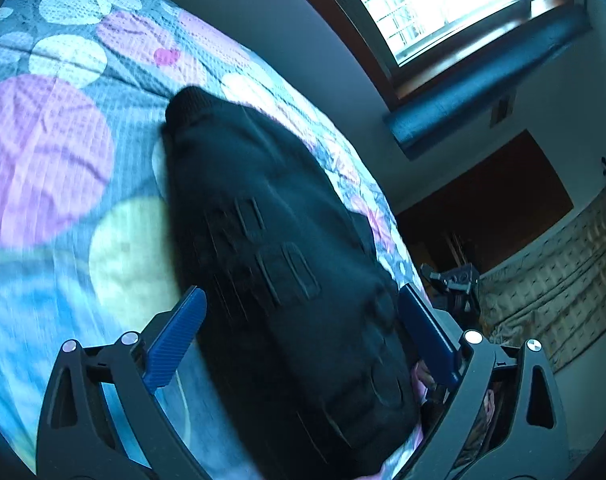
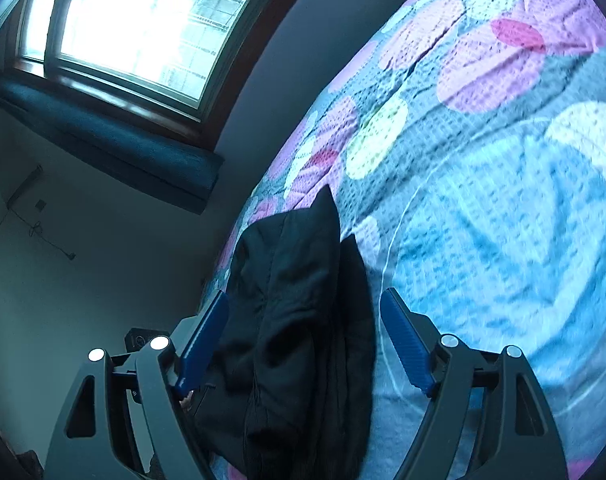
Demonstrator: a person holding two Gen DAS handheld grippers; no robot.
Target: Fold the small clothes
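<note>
Left wrist view first: the left gripper (image 1: 301, 322) stands spread wide, its blue pads (image 1: 177, 338) on either side of a black garment (image 1: 279, 264) but not pressing it, so the cloth lies free between the open jaws. That garment is on the bed, stretched out lengthwise away from the camera over the bedspread (image 1: 51, 152) with its big pastel circles, raised lettering on its upper face and a ribbed end at its far tip. Beyond the garment's right side, a second gripper frame (image 1: 457, 280) pokes up at the bed's edge, and farther back a window (image 1: 443, 4) glows above a dark padded ledge (image 1: 487, 80).

Over to the right wrist view: the right gripper (image 2: 305, 344) is spread too, nothing pinched, with the garment (image 2: 291, 320) lying rumpled and doubled between its pads (image 2: 205, 344). Past the garment, the bedspread (image 2: 503, 216) runs off to the right, the window (image 2: 143, 20) up to the left.
</note>
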